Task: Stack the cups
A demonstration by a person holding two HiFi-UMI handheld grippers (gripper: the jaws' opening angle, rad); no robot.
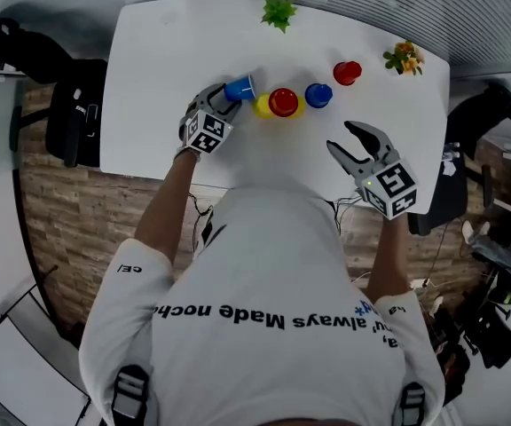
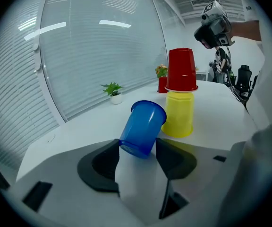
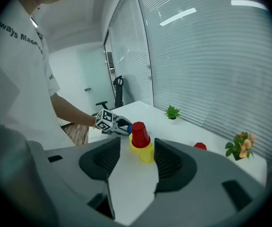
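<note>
A blue cup (image 1: 239, 88) (image 2: 143, 128) lies tilted on the white table (image 1: 167, 51), rim away from me. My left gripper (image 1: 231, 98) (image 2: 137, 150) is open, its fingertips flanking the cup's base without squeezing it. Just right of it an upside-down red cup (image 1: 283, 102) (image 2: 181, 70) sits on yellow cups (image 1: 263, 106) (image 2: 178, 115). Further right stand a second blue cup (image 1: 318, 95) and a lone red cup (image 1: 347, 72) (image 3: 200, 146). My right gripper (image 1: 339, 135) (image 3: 137, 143) hangs open and empty nearer the front edge, aimed at the red-and-yellow stack (image 3: 140, 141).
A small green plant (image 1: 279, 11) stands at the table's far edge and a pot of orange flowers (image 1: 404, 58) at the far right corner. Black office chairs (image 1: 69, 105) (image 1: 477, 118) stand off both ends of the table.
</note>
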